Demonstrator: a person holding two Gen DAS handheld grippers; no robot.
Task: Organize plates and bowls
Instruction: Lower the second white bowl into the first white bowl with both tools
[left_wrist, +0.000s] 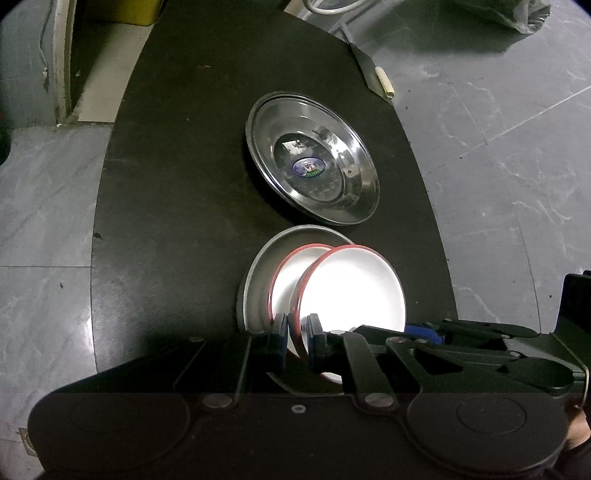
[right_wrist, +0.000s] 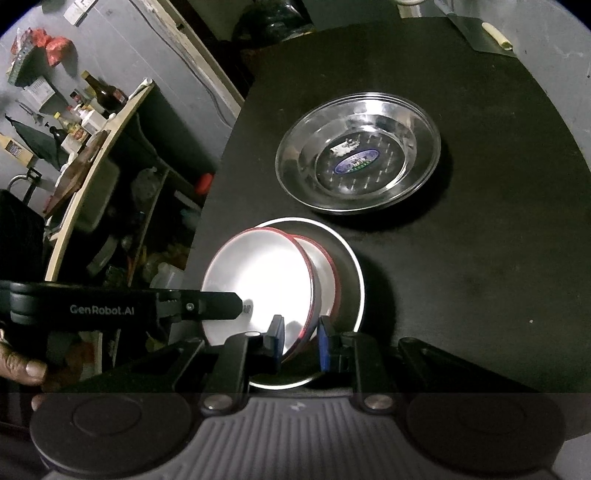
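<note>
Two white bowls with red rims sit tilted, one in the other, on a grey plate (left_wrist: 258, 258) on the black table. My left gripper (left_wrist: 297, 332) is shut on the rim of the upper bowl (left_wrist: 354, 291); the lower bowl (left_wrist: 291, 273) lies behind it. My right gripper (right_wrist: 301, 336) straddles the opposite rim of the upper bowl (right_wrist: 258, 280), its fingers close to the rim; contact is not clear. The lower bowl (right_wrist: 325, 266) and grey plate (right_wrist: 351, 266) show beneath. A steel plate (left_wrist: 314, 158) with a blue sticker lies farther off, also in the right wrist view (right_wrist: 358, 155).
The black table (left_wrist: 177, 184) has curved edges with grey tiled floor on both sides. A dark flat tool with a cream handle (left_wrist: 384, 86) lies at the far right edge. Cluttered shelves with bottles (right_wrist: 92, 110) stand left of the table.
</note>
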